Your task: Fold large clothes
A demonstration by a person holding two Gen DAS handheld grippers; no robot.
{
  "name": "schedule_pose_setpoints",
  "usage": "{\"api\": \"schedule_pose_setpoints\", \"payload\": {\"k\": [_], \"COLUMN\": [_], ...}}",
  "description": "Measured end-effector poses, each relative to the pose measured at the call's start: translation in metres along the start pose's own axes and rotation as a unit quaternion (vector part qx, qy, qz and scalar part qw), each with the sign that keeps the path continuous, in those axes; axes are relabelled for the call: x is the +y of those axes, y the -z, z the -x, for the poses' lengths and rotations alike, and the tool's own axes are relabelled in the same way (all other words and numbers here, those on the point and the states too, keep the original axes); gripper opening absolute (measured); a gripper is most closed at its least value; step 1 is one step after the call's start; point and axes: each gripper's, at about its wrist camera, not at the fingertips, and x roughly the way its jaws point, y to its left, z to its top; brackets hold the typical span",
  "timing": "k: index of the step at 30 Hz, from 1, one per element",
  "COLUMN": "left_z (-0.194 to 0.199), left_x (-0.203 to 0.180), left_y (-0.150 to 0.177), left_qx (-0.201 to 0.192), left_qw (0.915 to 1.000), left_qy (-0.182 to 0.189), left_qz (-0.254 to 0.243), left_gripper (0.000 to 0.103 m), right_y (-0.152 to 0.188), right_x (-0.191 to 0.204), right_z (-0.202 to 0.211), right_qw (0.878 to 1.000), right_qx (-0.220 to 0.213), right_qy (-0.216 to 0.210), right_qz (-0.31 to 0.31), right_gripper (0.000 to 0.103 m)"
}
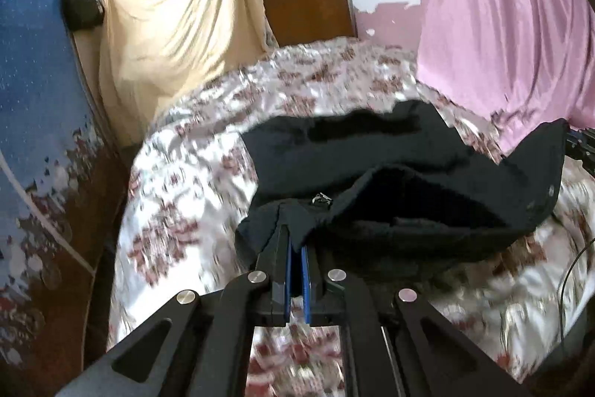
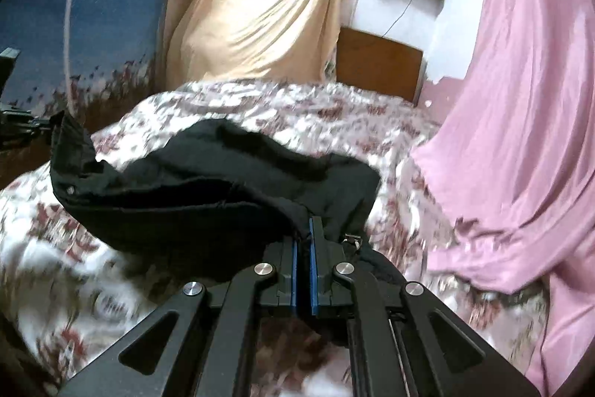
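A large black garment (image 1: 390, 166) hangs over a floral bedspread (image 1: 193, 174), stretched between my two grippers. My left gripper (image 1: 295, 229) is shut on its near left edge, with black cloth pinched between the blue pads. A metal zipper pull (image 1: 321, 200) shows just beyond the fingers. In the right wrist view my right gripper (image 2: 305, 229) is shut on the other end of the black garment (image 2: 208, 174). The cloth sags in a trough between both grips. The far part of the garment still rests on the bedspread (image 2: 297, 107).
A pink sheet (image 2: 520, 99) hangs at the right and spills onto the bed. A beige cloth (image 2: 260, 18) is draped on the back wall beside a brown wooden headboard (image 2: 375, 62). A blue patterned panel (image 1: 33, 99) stands at the left with a black bag (image 1: 80, 3).
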Motion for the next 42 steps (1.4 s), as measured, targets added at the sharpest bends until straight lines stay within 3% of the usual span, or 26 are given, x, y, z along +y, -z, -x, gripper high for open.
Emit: {"api": "schedule_pose_setpoints", "payload": {"k": [11, 19, 24, 33, 42], "left_z": [-0.06, -0.141, -0.19, -0.272, -0.33], "left_x": [0.017, 0.027, 0.04, 0.03, 0.032], "left_y": [-0.094, -0.161, -0.183, -0.19, -0.185], "left_qx": [-0.049, -0.03, -0.013, 0.017, 0.049], "left_qw": [0.998, 0.9976, 0.9975, 0.997, 0.9961], "left_qy": [-0.038, -0.061, -0.059, -0.072, -0.062], "left_qz": [0.0, 0.01, 0.036, 0.023, 0.04], "left_gripper": [0.005, 0.005, 0.005, 0.005, 0.005], "right_y": [-0.076, -0.127, -0.151, -0.144, -0.108], "right_x": [-0.036, -0.057, -0.063, -0.072, -0.066], "right_z": [-0.092, -0.197, -0.254, -0.362, -0.417], "right_qw": [0.998, 0.999, 0.999, 0.995, 0.991], "right_qx": [-0.026, 0.002, 0.013, 0.072, 0.108], "right_qy": [0.022, 0.036, 0.045, 0.058, 0.067], "right_qz": [-0.043, -0.036, -0.022, -0.03, -0.03], "right_gripper": [0.005, 0.005, 0.005, 0.005, 0.005]}}
